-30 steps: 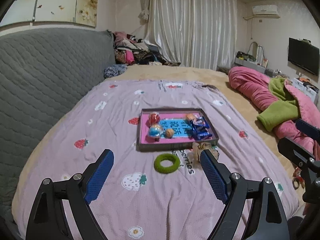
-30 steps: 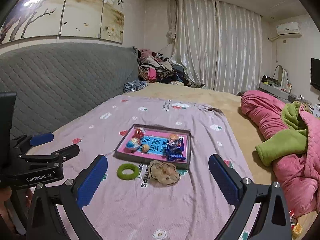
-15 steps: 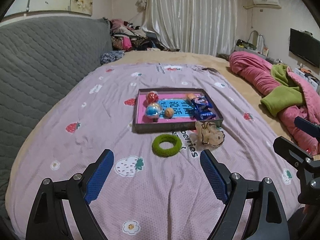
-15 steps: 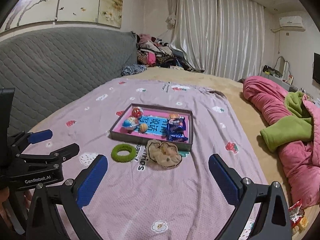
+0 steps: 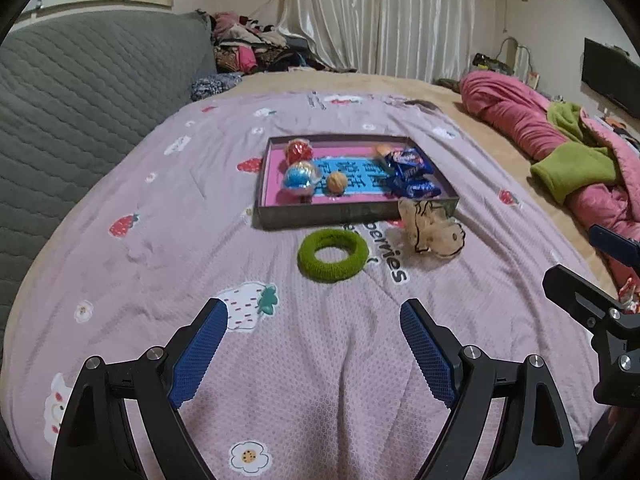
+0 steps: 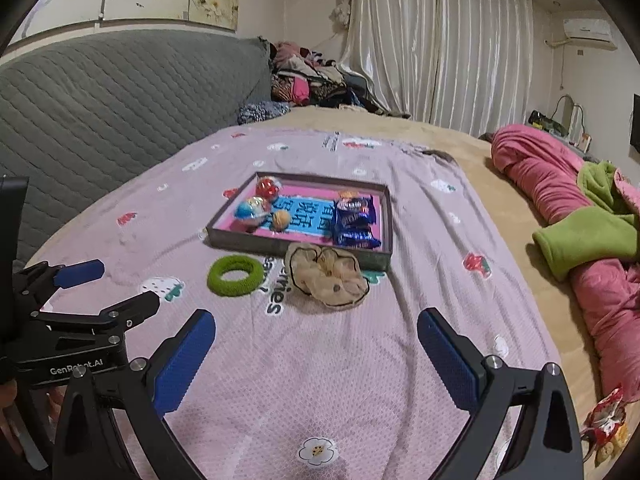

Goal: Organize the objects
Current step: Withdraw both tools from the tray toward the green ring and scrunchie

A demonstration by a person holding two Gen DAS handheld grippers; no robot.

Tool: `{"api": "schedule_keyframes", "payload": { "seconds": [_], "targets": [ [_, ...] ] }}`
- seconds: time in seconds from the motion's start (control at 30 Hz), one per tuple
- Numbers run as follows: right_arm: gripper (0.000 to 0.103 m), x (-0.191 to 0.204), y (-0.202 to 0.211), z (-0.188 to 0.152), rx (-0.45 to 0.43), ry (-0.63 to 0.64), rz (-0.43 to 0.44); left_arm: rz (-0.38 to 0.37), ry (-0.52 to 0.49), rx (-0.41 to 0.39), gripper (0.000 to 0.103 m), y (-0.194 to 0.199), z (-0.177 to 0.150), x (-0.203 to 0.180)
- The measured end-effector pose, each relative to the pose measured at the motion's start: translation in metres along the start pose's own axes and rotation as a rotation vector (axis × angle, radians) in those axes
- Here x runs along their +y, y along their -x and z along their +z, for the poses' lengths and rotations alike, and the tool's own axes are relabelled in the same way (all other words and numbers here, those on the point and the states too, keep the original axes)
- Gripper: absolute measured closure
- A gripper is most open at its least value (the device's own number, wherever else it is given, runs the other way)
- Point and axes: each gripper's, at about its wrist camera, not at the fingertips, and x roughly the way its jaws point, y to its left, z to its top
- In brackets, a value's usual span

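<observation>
Left tongs: my left gripper (image 5: 312, 344) is released, jaws wide, nothing between them; it hangs over bare sheet, short of the loose items.
Right tongs: my right gripper (image 6: 316, 344) is released too, empty, over the same stretch of lilac bedsheet (image 6: 304, 392).
Tray: the shallow tray (image 6: 280, 245) sits on the sheet ahead of both tools, pink floor with a blue printed panel.
Already in the tray: a red ball (image 6: 267, 188), a blue-and-white ball (image 6: 251, 209) and a small orange ball (image 6: 281, 219) at its left end; blue snack packets (image 6: 354, 220) stacked at its right end. I judge these as sorted.
Left outside: the green ring (image 6: 235, 276) lies flat on the sheet just in front of the tray's near wall, towards the left.
Also outside: the beige scrunchie (image 6: 330, 278) lies beside the ring on the right, its far edge against the tray's near wall.
Progress: I'd call it well along; two pieces appear to remain, and neither is touched.
Next, as I read it: the ring falls nearer my left tool, the scrunchie nearer my right.
Caution: the scrunchie is limp fabric and may snag the tray wall when lifted.
</observation>
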Motion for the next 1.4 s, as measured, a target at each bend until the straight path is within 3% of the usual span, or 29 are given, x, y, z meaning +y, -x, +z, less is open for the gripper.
{"api": "schedule_keyframes", "payload": {
  "seconds": [0.93,1.4],
  "targets": [
    [0.001,-0.017,-0.115,-0.004,0.138,-0.005,-0.019,-0.044,-0.005,0.095,0.014,-0.106,0.008,-0.003],
    [0.001,-0.023,-0.152,0.008,0.155,-0.008,-0.019,-0.04,0.035,0.112,0.014,-0.145,0.029,0.011]
  ]
}}
